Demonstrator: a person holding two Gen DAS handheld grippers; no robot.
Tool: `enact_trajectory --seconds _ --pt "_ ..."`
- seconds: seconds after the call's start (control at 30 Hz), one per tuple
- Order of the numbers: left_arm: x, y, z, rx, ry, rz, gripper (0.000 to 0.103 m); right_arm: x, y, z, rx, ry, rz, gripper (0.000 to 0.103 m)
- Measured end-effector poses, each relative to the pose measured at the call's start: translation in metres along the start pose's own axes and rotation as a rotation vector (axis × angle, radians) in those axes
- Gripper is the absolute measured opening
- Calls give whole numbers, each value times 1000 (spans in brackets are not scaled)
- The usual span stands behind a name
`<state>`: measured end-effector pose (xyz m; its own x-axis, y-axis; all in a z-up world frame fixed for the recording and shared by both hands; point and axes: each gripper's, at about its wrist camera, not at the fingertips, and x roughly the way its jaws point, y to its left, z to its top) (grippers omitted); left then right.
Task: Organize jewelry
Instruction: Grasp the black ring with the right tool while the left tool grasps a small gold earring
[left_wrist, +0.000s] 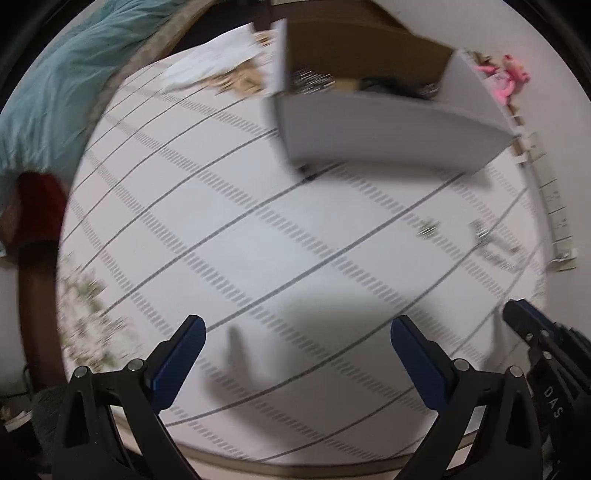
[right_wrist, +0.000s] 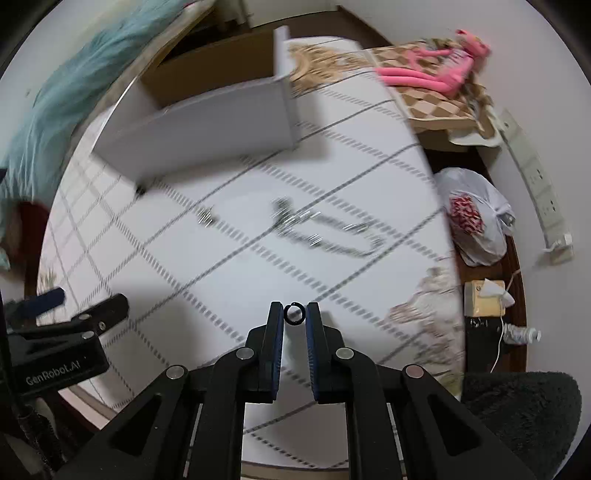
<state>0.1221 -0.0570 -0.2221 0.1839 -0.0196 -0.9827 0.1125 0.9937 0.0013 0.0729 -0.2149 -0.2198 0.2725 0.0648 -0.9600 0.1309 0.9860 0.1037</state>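
Gripping a black ring (right_wrist: 294, 314) in right tongs (right_wrist: 294, 314), grey box (right_wrist: 207, 125) open, contents blurred

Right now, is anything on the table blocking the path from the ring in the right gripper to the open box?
Nothing visible stands in the way. The right gripper holds the black ring; between it and the grey box lies open tablecloth, with the chain off to the right.
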Motion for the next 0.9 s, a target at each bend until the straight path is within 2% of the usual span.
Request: enact_trajectory --seconds 0.03,0.07,0.13,0.2,0.3,0.37,0.4,0.47,0.53,0.77,0.9 --pt "0 -7 4 9 -10 -20 97 -3 -8 4 20 -11 -6 12" --pt "1 -15 8 20 -18 -34 85 -5 -14 7 33 -14 -11 12" --pt "4 -32 16 40 -17 -66 72 -5 -24 14 54 -20 -23 12" --pt "8 -46 24 59 -19 -88 64 -3 -36 23 68 -23 -34 12" --pt "14 -60 32 98 -42 -76 55 -3 -46 28 89 -26 -40 13" --pt "22 -69 35 133 -40 -67 28 -3 -52 31 98 -30 -41 13" --pt "22 -72 36 149 -55 -54 27 -3 -53 32 102 -32 -42 13" --pt "26 -71 41 180 -80 -53 14 -2 -57 36 106 -33 -42 13" --pt "25 -75 40 194 -91 -56 6 -4 -58 37 112 -36 -42 13" --pt "15 -69 35 176 -112 -73 6 -13 -60 42 111 -61 -28 13" --pt "-19 -45 34 135 -154 -116 6 -32 -57 47 115 -91 18 13"
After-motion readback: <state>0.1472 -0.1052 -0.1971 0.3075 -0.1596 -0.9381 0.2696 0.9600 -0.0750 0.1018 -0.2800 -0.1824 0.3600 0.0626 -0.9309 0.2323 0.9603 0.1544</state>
